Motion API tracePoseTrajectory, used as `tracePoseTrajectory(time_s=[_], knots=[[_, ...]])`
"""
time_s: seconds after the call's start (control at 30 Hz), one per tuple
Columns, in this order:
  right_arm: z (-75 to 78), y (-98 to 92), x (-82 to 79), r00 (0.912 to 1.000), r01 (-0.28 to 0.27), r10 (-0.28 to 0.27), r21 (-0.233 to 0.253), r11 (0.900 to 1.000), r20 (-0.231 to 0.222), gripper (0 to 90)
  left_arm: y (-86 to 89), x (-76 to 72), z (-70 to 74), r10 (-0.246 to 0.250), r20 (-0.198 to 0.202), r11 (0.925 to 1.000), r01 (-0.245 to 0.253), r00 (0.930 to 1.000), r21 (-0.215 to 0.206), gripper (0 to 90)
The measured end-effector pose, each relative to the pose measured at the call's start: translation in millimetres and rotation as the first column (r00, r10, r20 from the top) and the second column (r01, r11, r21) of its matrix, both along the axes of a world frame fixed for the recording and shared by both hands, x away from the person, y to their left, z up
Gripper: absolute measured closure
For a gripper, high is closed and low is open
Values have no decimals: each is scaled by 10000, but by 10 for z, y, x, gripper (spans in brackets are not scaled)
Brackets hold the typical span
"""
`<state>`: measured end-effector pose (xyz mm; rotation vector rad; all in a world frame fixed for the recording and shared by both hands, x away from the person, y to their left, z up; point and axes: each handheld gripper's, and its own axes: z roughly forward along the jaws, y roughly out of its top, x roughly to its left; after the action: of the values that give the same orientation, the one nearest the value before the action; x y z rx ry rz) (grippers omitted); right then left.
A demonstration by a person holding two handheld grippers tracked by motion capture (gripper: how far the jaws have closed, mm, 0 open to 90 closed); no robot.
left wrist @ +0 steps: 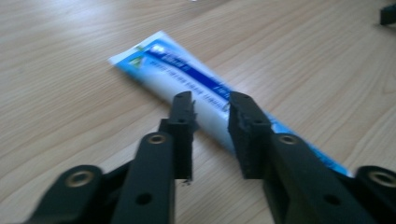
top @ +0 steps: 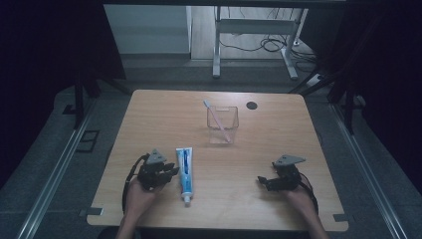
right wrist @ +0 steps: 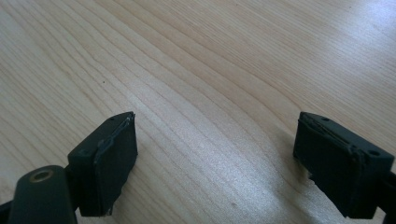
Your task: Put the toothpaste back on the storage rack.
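We see a flat, soft white-and-blue plastic toothpaste tube (top: pixel 185 173) lying on the pale wood-grain table top (top: pixel 249 189), its white cap pointing to the near edge and its crimped flat end pointing far. The tube's skin is glossy, with a blue band of print along its length. It lies near the near-left part of the table, just to the right of our left black two-jaw gripper (top: pixel 171 171). In the left gripper view that gripper (left wrist: pixel 211 108) has its jaws parted only narrowly, with nothing between them; the jaw tips hover just over the middle of the tube (left wrist: pixel 196 81), which runs aslant behind them, and we cannot tell whether they touch it. The jaws are matt black blocks with brass-coloured rivets at the joints.

Our right black two-jaw gripper (top: pixel 262 182) rests at the near-right part of the table, well apart from the tube. In the right gripper view its jaws (right wrist: pixel 217 154) stand wide apart, with bare wood grain between the two square rubbery pads.

Farther off, near the middle of the table, stands a clear square plastic cup (top: pixel 222 124) with a pink-and-white toothbrush (top: pixel 217 121) leaning in it, bristle head up and tilted to the far left. A small round black disc (top: pixel 252 105) lies on the far side of the table, to the right of the cup. Nothing lies between the left gripper and the tube.
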<state>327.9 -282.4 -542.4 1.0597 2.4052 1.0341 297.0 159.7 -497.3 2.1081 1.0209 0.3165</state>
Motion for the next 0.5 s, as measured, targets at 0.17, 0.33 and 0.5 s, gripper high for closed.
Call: tracePoseTrajectory(time_s=[0.17, 0.33, 0.5], knots=[[-1, -3, 2, 10000, 57, -57, 7, 10000, 16, 139, -206, 12, 28, -734, -138, 9973, 735, 9972, 54, 837], [-1, -3, 2, 10000, 74, -74, 13, 10000, 11, 140, -398, 41, 22, -1238, -322, 9920, 1246, 9918, 222, 893], [-1, -4, 3, 10000, 89, -89, 19, 10000, 6, 140, -534, 55, -21, -1521, -579, 9874, 1543, 9867, 342, 895]])
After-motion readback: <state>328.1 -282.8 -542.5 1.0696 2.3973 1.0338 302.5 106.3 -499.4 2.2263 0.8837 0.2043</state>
